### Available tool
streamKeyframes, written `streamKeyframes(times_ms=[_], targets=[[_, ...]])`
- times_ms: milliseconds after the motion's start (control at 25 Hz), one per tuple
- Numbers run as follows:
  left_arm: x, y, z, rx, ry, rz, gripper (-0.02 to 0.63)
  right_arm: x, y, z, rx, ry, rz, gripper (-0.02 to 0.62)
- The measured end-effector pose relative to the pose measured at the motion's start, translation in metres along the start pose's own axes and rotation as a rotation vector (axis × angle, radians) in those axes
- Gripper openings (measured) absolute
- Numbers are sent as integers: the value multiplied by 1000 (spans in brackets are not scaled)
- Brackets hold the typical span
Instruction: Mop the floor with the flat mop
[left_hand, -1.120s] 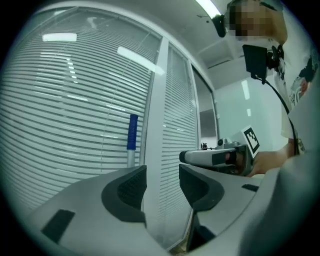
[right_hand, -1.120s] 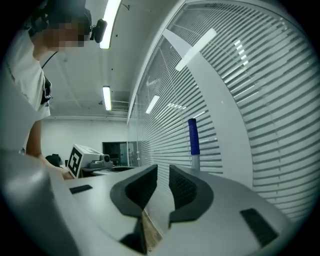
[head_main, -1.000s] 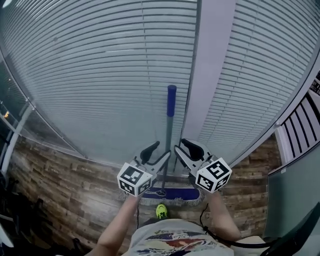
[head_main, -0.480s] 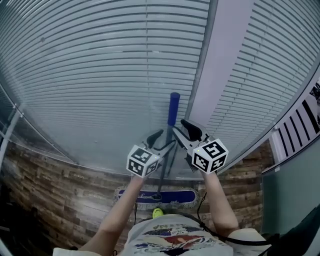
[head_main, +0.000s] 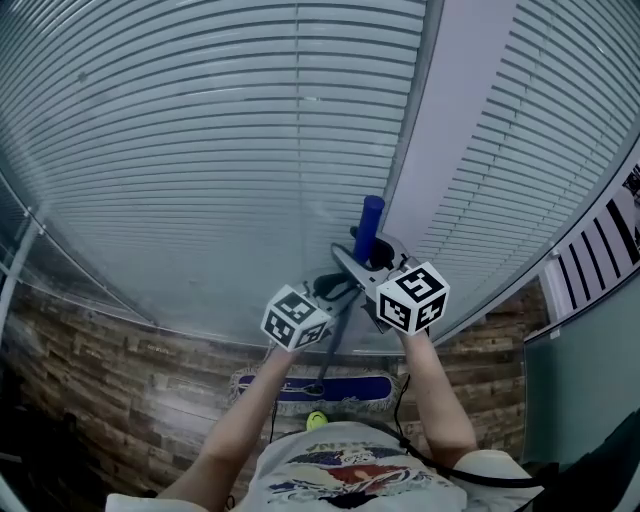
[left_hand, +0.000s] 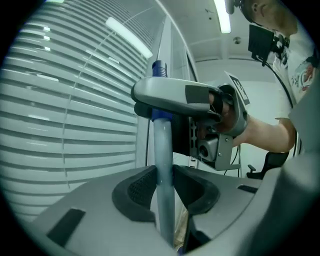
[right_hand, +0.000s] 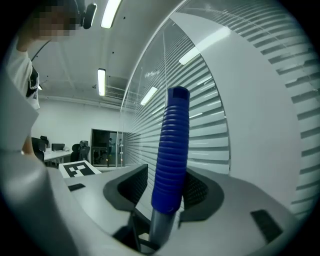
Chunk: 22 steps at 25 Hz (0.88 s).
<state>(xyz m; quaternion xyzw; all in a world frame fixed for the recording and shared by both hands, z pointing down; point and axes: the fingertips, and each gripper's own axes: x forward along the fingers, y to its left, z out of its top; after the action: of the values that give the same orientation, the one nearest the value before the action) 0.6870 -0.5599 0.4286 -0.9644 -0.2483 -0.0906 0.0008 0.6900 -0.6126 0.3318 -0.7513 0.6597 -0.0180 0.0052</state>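
Note:
The flat mop stands against the glass wall, its blue head (head_main: 350, 388) on the wooden floor and its grey pole (head_main: 335, 335) leaning up to the right. My left gripper (head_main: 335, 288) has just been closing, and its pads now press on the pole (left_hand: 162, 150) from both sides. Higher up, my right gripper (head_main: 366, 256) has just been opening. It stands round the ribbed blue grip (right_hand: 172, 145), with a gap showing on the left side. From the left gripper view, my right gripper's finger (left_hand: 170, 94) crosses in front of the grip.
A glass wall with horizontal blinds (head_main: 200, 150) fills the view ahead, split by a white column (head_main: 450, 130). Wood-look floor (head_main: 120, 360) runs along its base. A yellow-green shoe tip (head_main: 317, 421) is just behind the mop head. Desks and chairs (right_hand: 50, 147) stand far off.
Both grippers have risen and moved in onto the mop handle. The left one has closed on the pole and the right has come round the blue grip. The handle top has leaned right.

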Motion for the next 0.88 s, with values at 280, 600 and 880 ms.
streamKeyframes(times_ms=[280, 600, 880], targets=[[-24, -23, -12, 89, -37, 48, 111, -15, 29, -1, 40, -53, 106, 118], [-33, -96, -7, 171, -16, 3, 242, -86, 101, -1, 22, -102, 233, 110], [-11, -187, -7, 71, -50, -75, 86, -170, 114, 2, 41, -109, 261, 109]])
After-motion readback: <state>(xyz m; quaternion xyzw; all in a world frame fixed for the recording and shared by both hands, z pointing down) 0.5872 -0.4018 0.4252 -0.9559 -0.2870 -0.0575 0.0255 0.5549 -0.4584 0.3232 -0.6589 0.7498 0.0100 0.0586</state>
